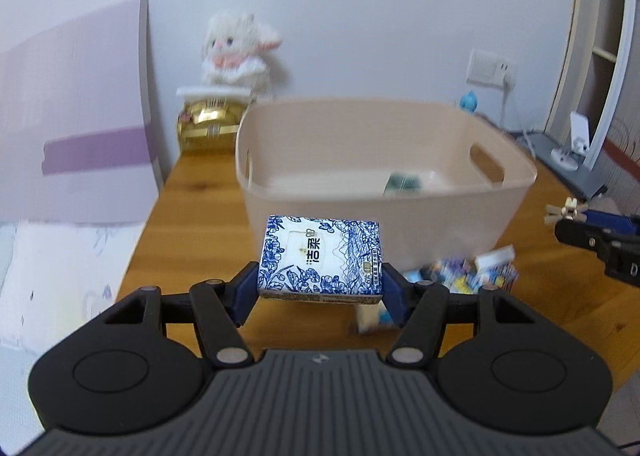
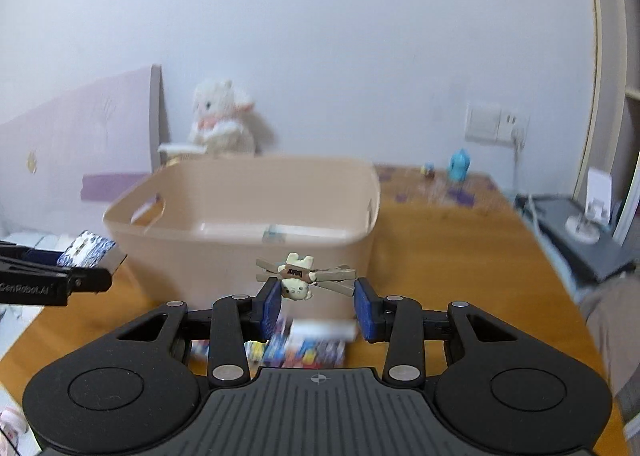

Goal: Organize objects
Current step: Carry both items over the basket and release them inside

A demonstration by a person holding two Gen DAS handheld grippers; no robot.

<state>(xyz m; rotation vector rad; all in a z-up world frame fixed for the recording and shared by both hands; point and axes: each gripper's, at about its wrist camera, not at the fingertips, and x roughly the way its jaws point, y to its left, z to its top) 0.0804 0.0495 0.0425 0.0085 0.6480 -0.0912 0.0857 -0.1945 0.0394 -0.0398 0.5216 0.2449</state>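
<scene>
In the left wrist view, the left tool (image 1: 320, 288) clamps a blue-and-white floral tissue pack (image 1: 320, 258) just short of the beige plastic basket (image 1: 516, 176), which already holds one small greenish item (image 1: 403, 183), while a colourful pile of small packets (image 1: 460, 276) waits on the wooden surface (image 1: 200, 208). In the right wrist view, the right tool (image 2: 316, 302) grips a small cream figure with grey wooden sticks (image 2: 302, 276) before the same basket, so most sorting appears left.
</scene>
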